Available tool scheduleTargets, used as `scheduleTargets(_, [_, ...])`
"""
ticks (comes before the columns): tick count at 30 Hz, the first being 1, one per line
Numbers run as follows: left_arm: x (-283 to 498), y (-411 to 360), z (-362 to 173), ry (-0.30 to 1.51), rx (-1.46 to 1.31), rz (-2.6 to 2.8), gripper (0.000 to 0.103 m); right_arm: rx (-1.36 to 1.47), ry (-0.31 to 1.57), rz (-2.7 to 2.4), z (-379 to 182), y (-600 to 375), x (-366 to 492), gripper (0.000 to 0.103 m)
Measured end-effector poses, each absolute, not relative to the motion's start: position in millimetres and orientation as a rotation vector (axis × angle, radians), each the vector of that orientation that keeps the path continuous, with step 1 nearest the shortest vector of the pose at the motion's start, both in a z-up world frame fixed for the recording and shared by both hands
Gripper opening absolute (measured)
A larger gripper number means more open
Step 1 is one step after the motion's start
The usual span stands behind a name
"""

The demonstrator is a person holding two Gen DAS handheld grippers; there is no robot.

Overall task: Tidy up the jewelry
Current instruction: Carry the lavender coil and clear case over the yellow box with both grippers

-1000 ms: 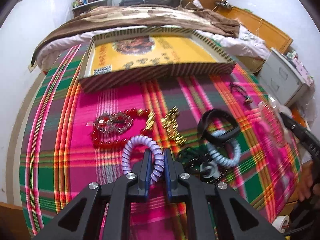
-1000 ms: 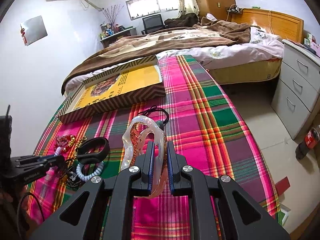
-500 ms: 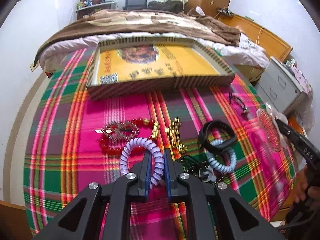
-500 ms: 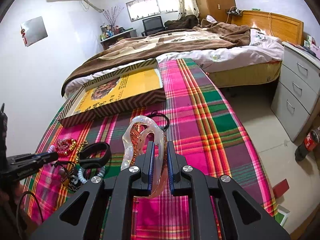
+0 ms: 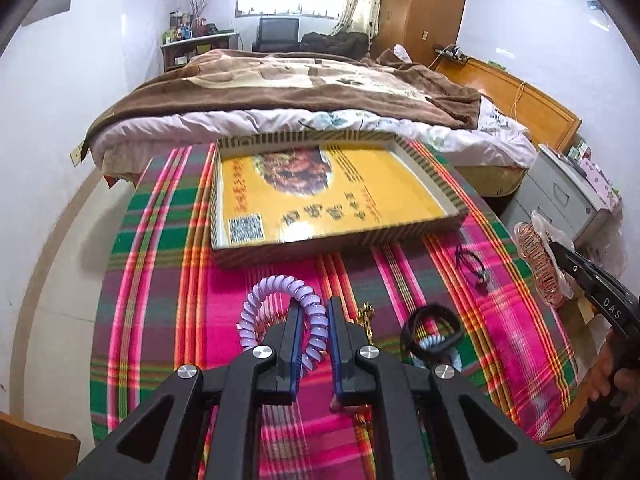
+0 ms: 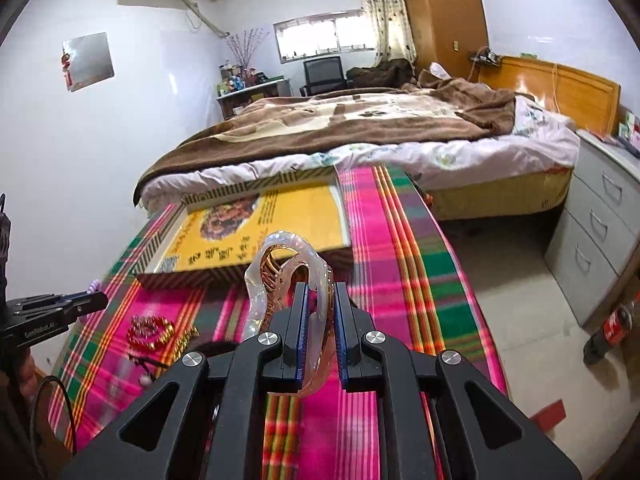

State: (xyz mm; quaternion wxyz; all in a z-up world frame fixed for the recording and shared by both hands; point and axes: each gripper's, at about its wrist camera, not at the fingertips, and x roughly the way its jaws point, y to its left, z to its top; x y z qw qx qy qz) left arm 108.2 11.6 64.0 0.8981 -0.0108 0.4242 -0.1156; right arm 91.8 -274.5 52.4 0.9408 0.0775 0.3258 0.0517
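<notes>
The shallow box (image 5: 404, 232) is lying on the plaid cloth (image 5: 160, 240); behind the box the bed (image 5: 280, 92) is standing, before it the bead bracelet (image 6: 150, 330) is lying.

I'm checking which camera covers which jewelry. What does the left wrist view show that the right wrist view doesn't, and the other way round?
Only the left wrist view: the black bangle over a pale blue coil tie, and a small black cord piece.
Only the right wrist view: the red bead bracelet, a cola bottle on the floor.
Both: the yellow tray box, the plaid cloth, the left tool shut on the purple coil tie, the right tool shut on the clear hair clip.
</notes>
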Motion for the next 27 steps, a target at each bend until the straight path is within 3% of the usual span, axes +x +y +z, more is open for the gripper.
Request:
scheduleTargets(15, [189.9,31.4,81.7,0.842,-0.039,-0.199,0.012,0.076,0.677,0.142,70.1,-242.5,180.5,0.012])
scheduleTargets(27, [270.6,16.7,53.2,0.896,-0.022,-0.195,0.012,0.048,0.796,0.127,37.1,-231.5,274.0,0.012])
